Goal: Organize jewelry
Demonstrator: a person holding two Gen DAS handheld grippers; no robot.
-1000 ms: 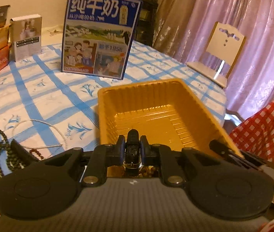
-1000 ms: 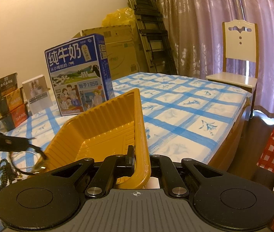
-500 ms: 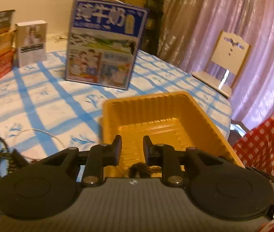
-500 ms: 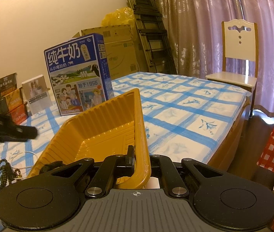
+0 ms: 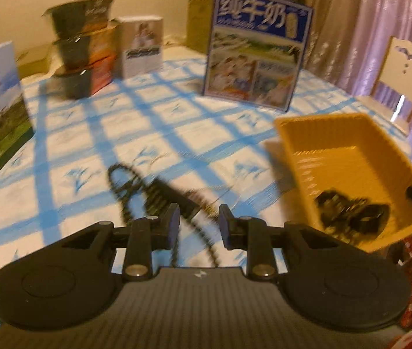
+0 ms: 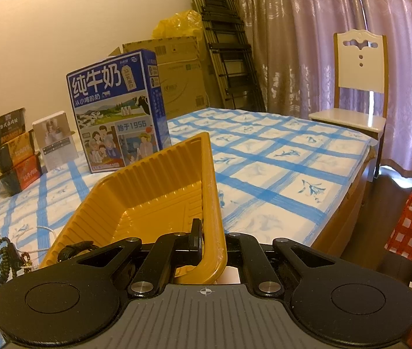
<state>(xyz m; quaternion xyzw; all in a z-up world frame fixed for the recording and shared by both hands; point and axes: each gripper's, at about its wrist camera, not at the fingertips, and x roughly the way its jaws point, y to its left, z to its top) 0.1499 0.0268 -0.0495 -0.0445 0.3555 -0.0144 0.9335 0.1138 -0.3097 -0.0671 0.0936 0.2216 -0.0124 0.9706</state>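
Yellow tray point(image 6: 159, 203) rim pinched by right gripper point(image 6: 211, 241) jaws; left gripper point(image 5: 198, 218) jaws gape above beads point(image 5: 124, 186).

Home room, curtains point(image 6: 307, 37), chair point(image 6: 360, 81), tablecloth point(image 6: 278, 160)

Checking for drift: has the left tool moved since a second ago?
Yes. The left tool swung left, off the tray toward the beads; the milk box shifted right.
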